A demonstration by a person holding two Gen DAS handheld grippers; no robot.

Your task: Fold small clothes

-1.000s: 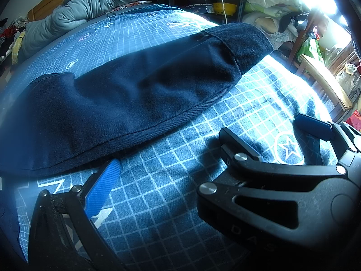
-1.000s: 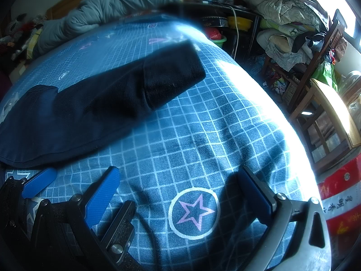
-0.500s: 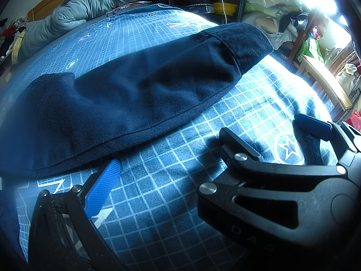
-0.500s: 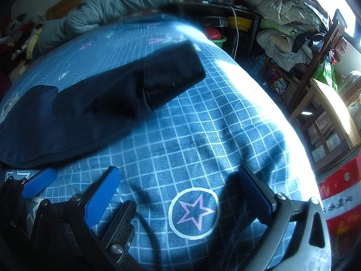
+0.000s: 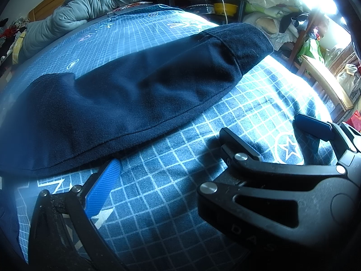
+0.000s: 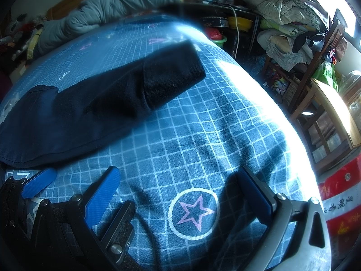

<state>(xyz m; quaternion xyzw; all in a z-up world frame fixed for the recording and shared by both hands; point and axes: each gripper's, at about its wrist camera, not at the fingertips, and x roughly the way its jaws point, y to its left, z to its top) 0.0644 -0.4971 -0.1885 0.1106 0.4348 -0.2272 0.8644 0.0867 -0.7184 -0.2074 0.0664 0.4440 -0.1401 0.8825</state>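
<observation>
A dark navy garment [image 5: 140,94] lies folded into a long flat shape on the blue grid-patterned bed sheet [image 5: 180,180]. It also shows in the right wrist view [image 6: 94,110], stretching from left to upper middle. My left gripper [image 5: 171,158] is open and empty, low over the sheet just in front of the garment's near hem. My right gripper [image 6: 180,185] is open and empty over a star print on the sheet, to the right of the left gripper. The left gripper's blue fingers [image 6: 38,183] appear at the lower left of the right wrist view.
A rolled grey duvet [image 5: 90,6] lies at the far end of the bed. A cluttered dark shelf [image 6: 237,22], piles of bedding [image 6: 286,11] and a wooden chair [image 6: 320,103] stand past the bed's right edge.
</observation>
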